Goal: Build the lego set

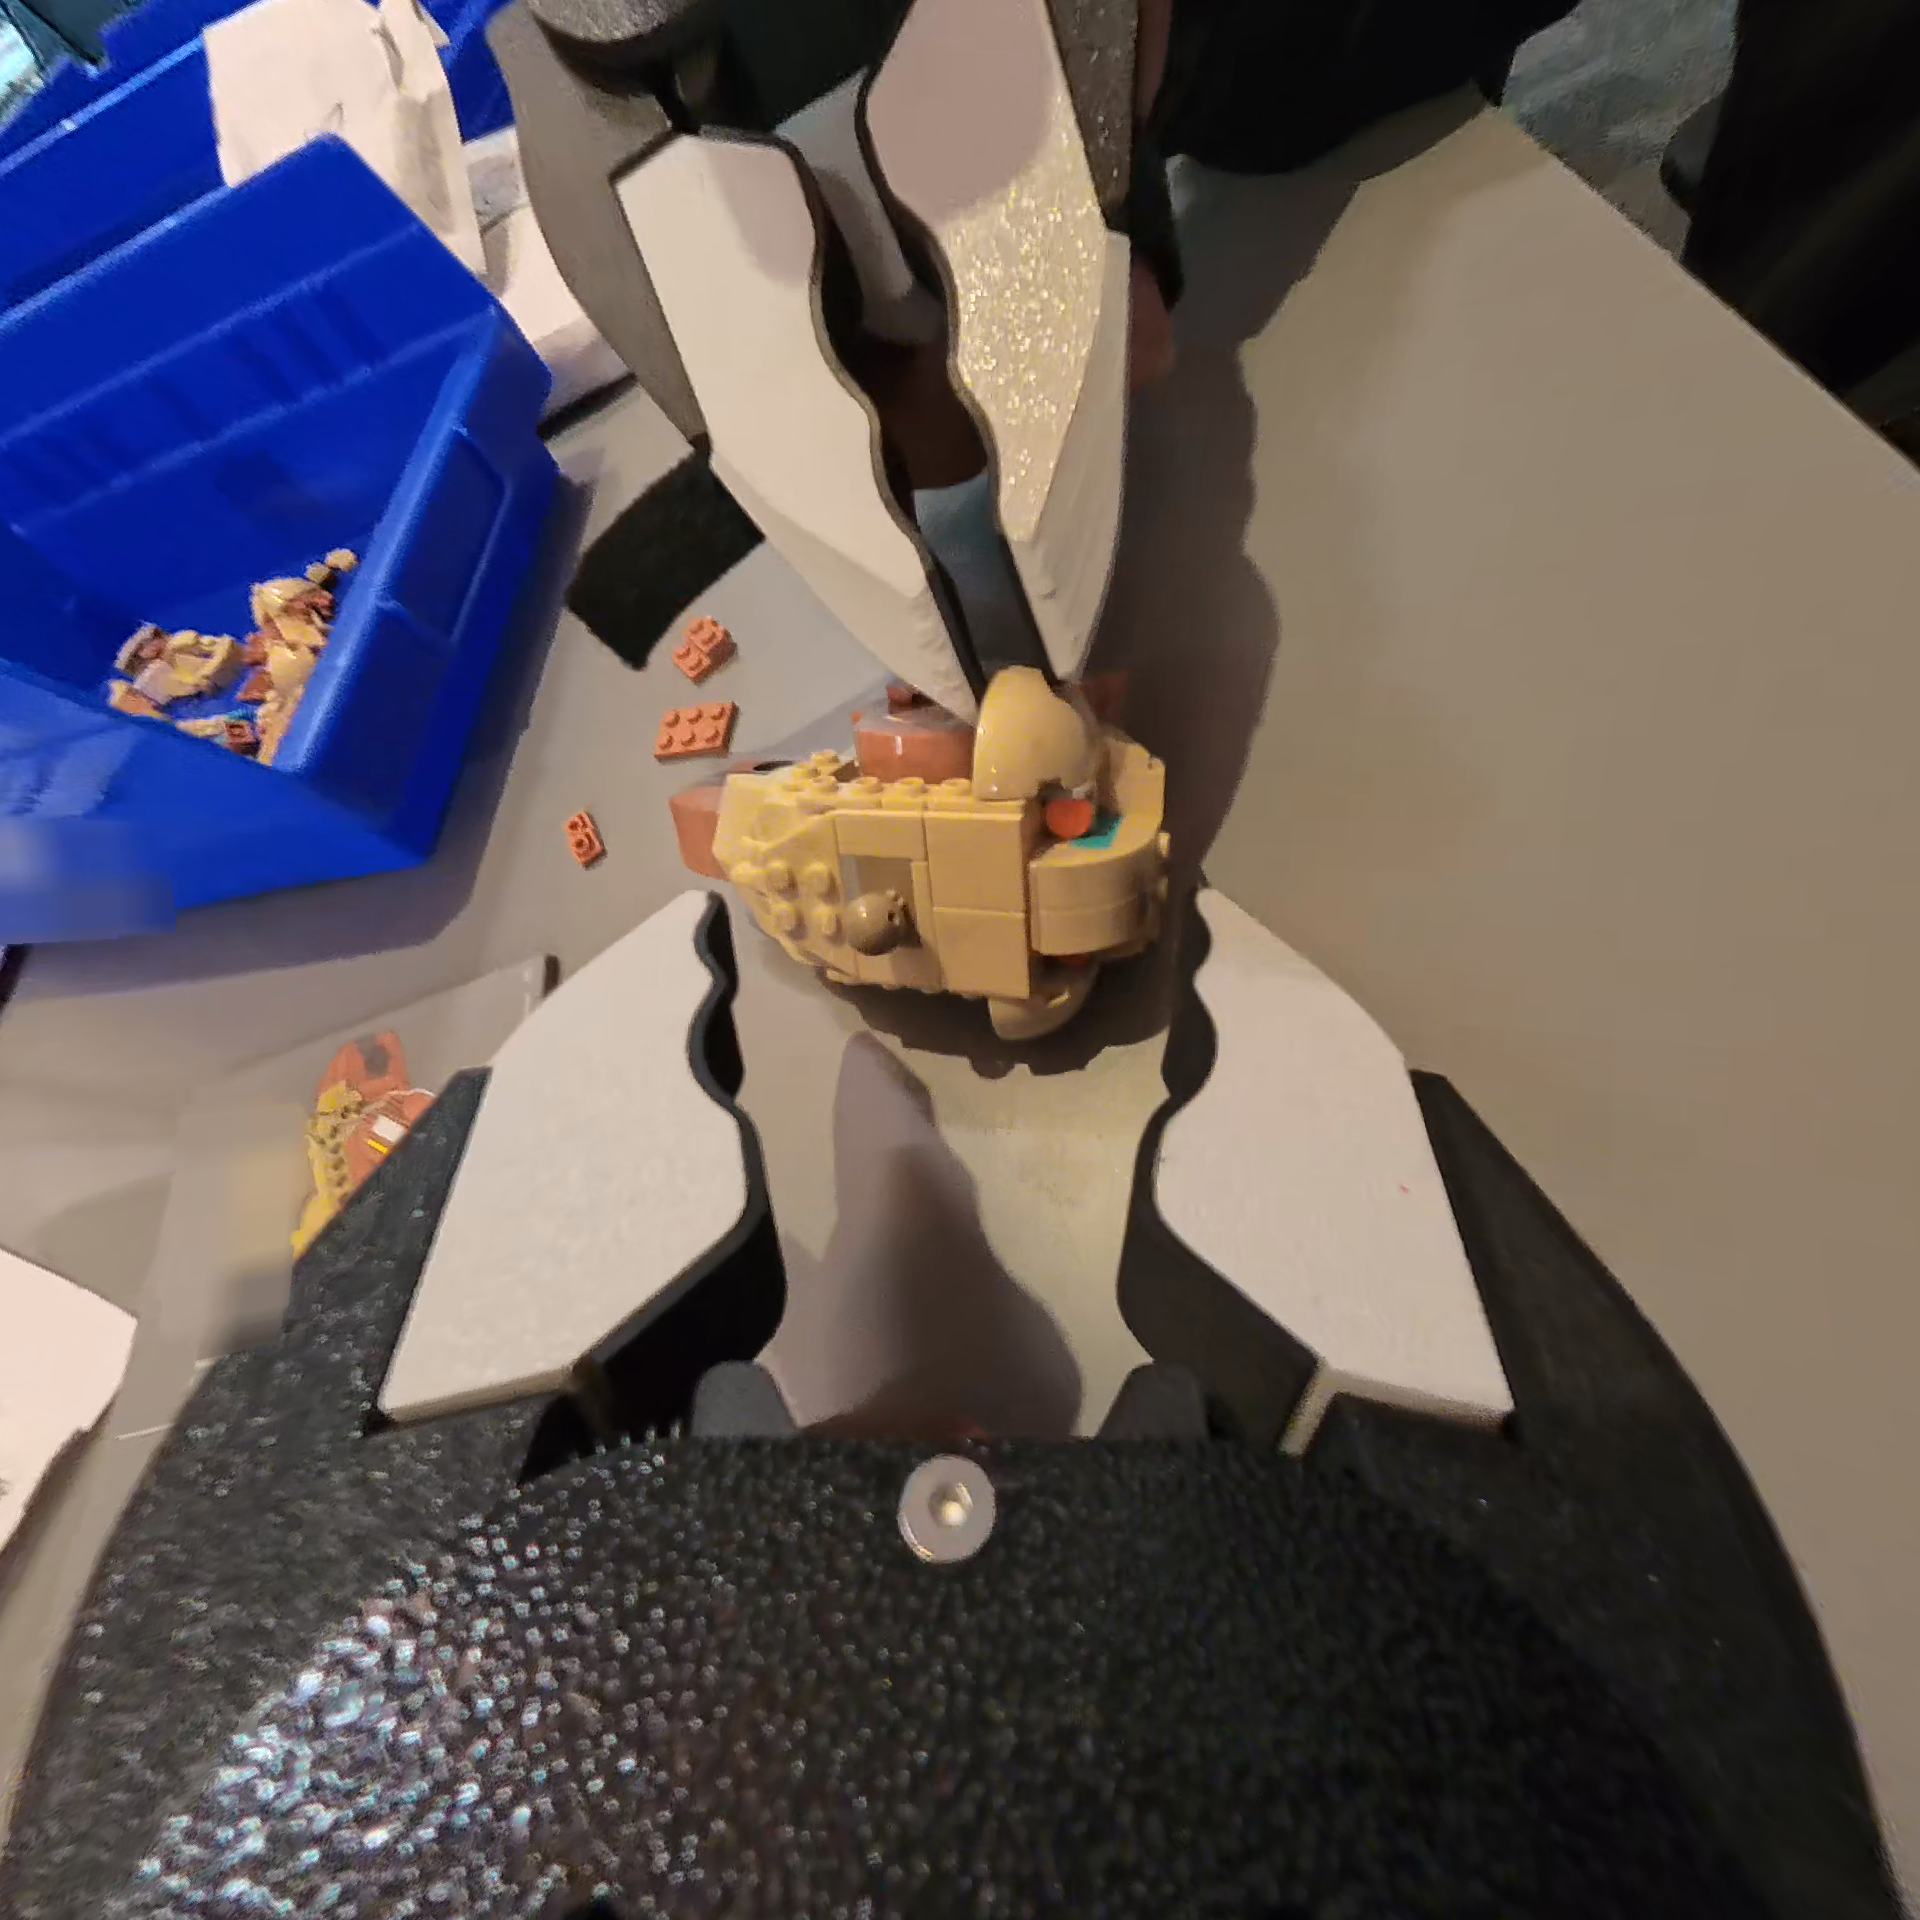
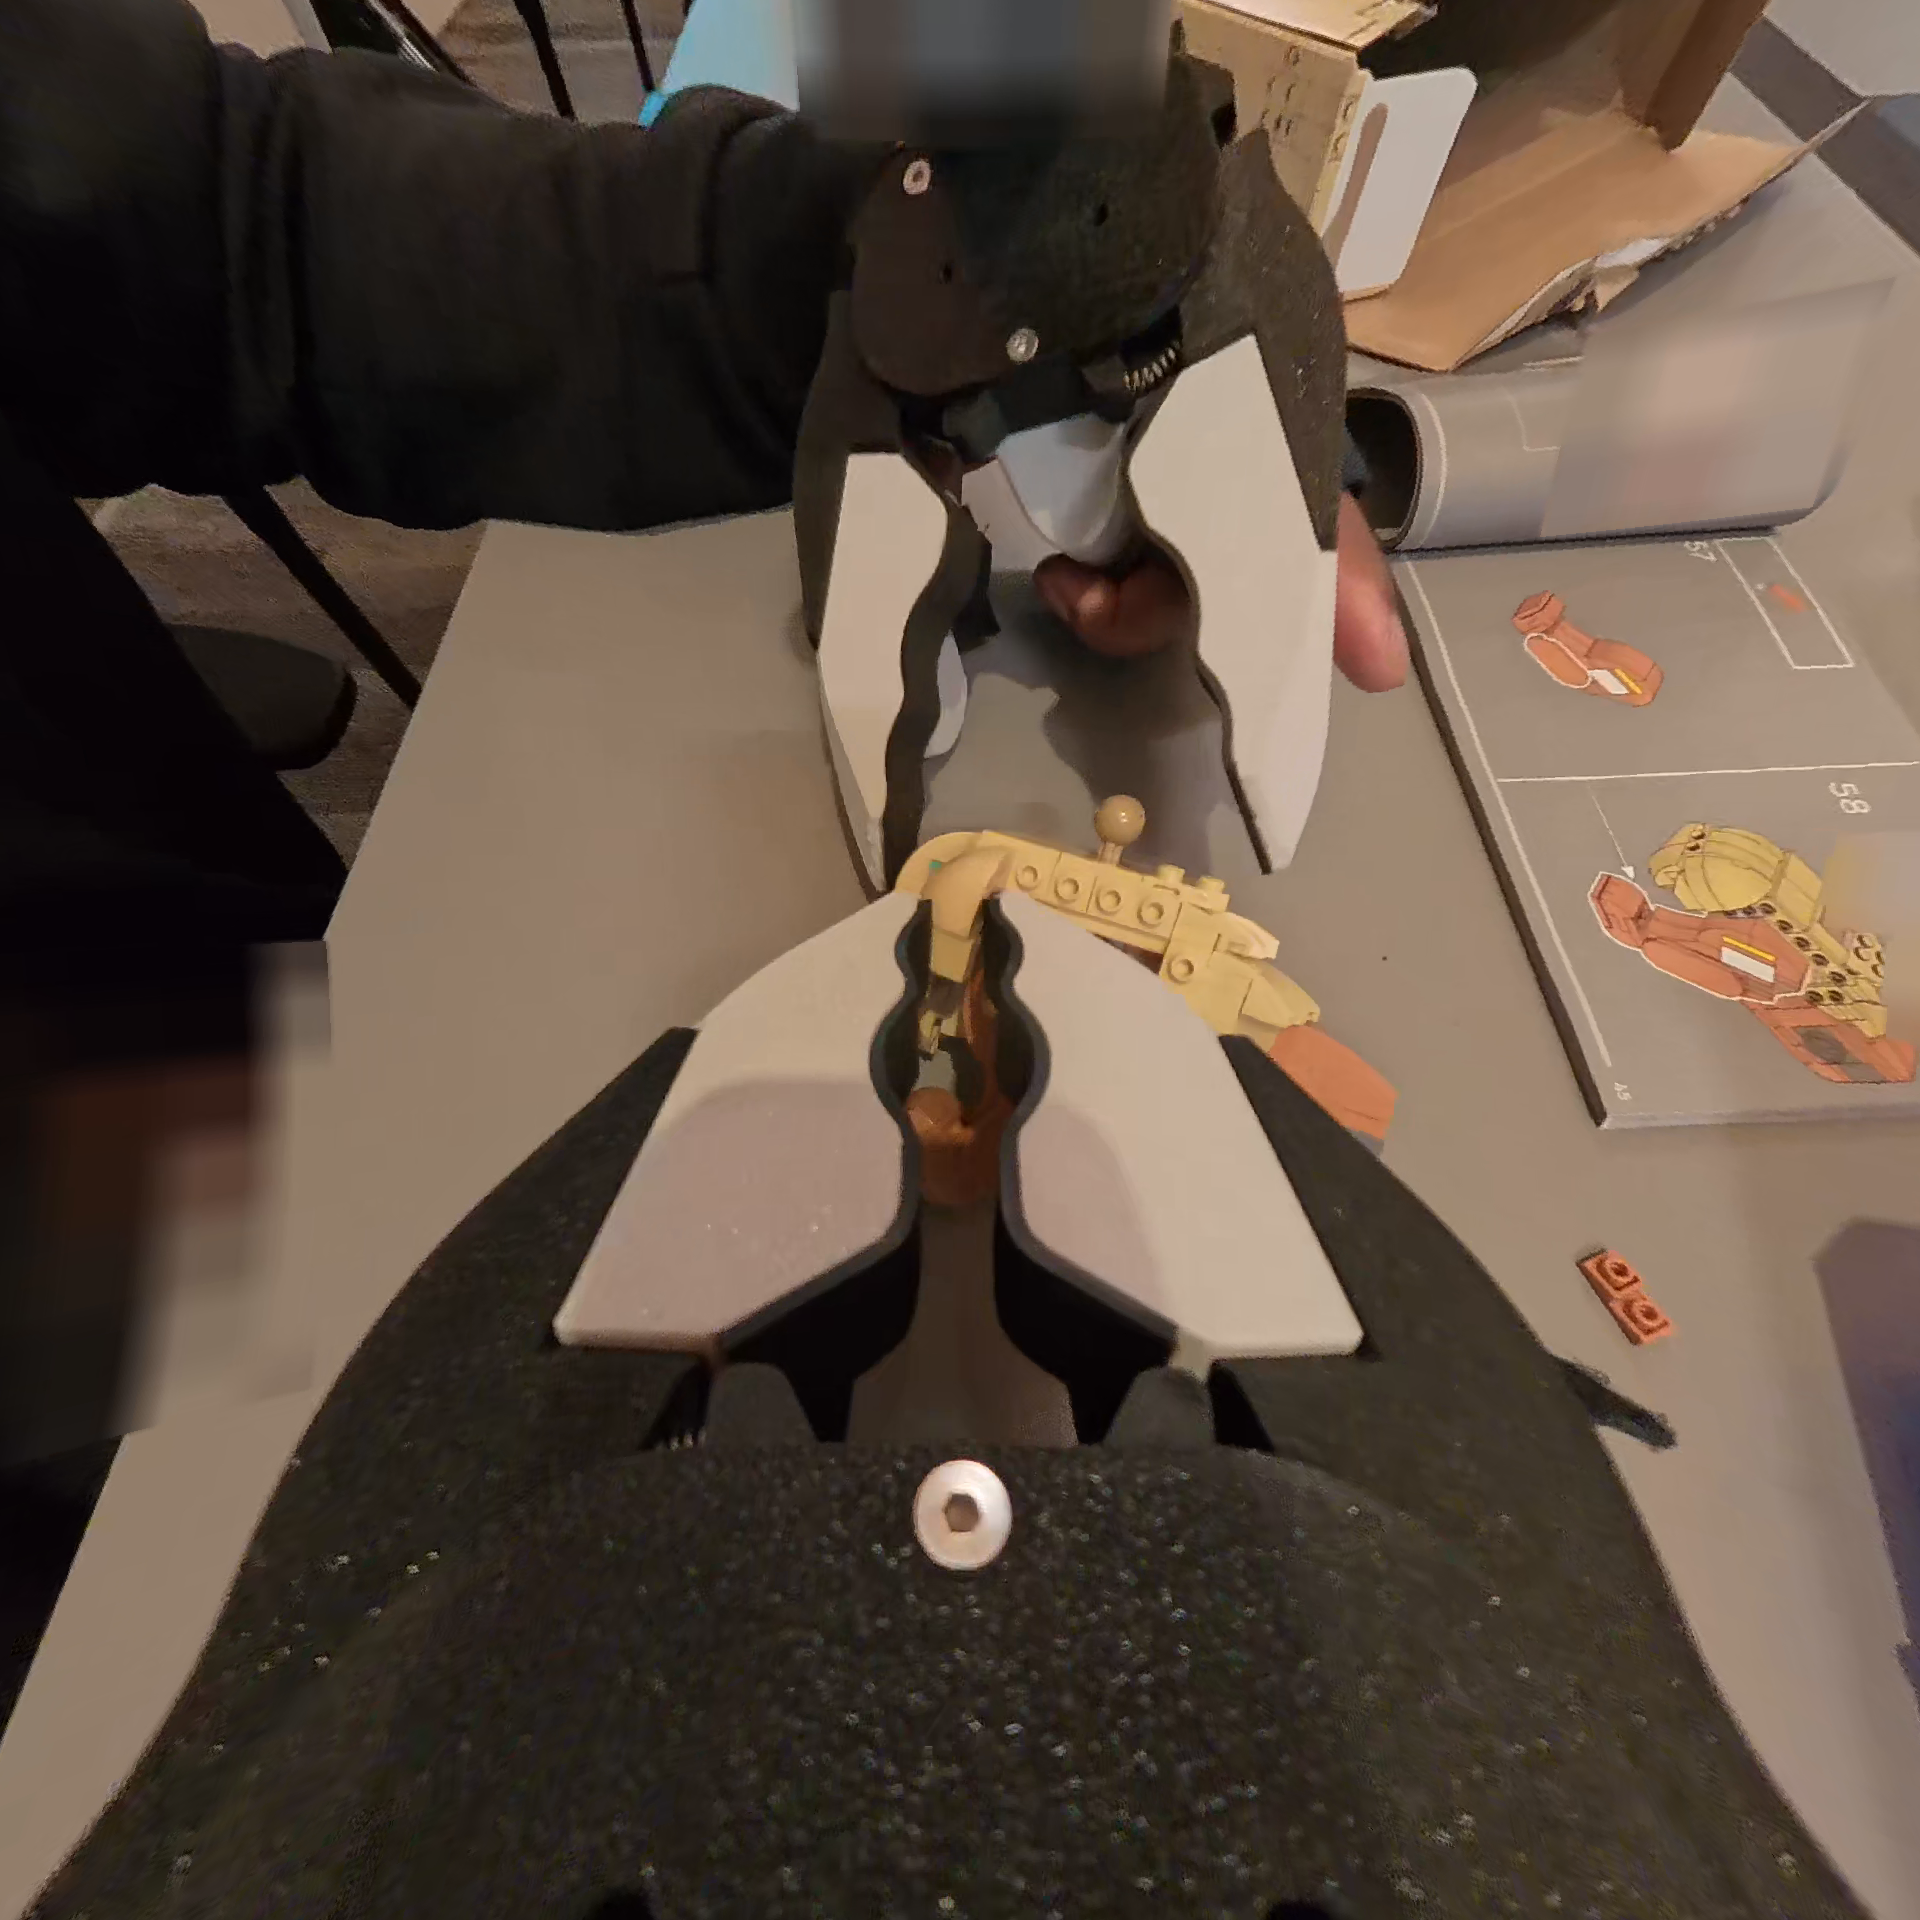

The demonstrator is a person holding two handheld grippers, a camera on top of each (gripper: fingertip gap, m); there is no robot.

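A tan and brown lego model [image 1: 935, 862] lies on the grey table [image 1: 1455, 727]; it also shows in the right wrist view [image 2: 1143, 920]. My right gripper [image 2: 956, 909] is shut on a tan curved piece [image 2: 961, 894] at the model's end. In the left wrist view that gripper [image 1: 1023, 686] comes down from above onto the piece [image 1: 1023, 748]. My left gripper [image 1: 956, 914] is open and empty, its fingers on either side of the model's near end without touching it. It shows from the far side [image 2: 1075, 857] too.
Blue bins [image 1: 260, 468] with loose bricks stand at the left. Three small brown plates [image 1: 696, 727] lie beside the model, and another [image 2: 1626, 1294] lies at the right. The open instruction booklet [image 2: 1714, 831] lies nearby. A cardboard box [image 2: 1558, 208] stands behind it.
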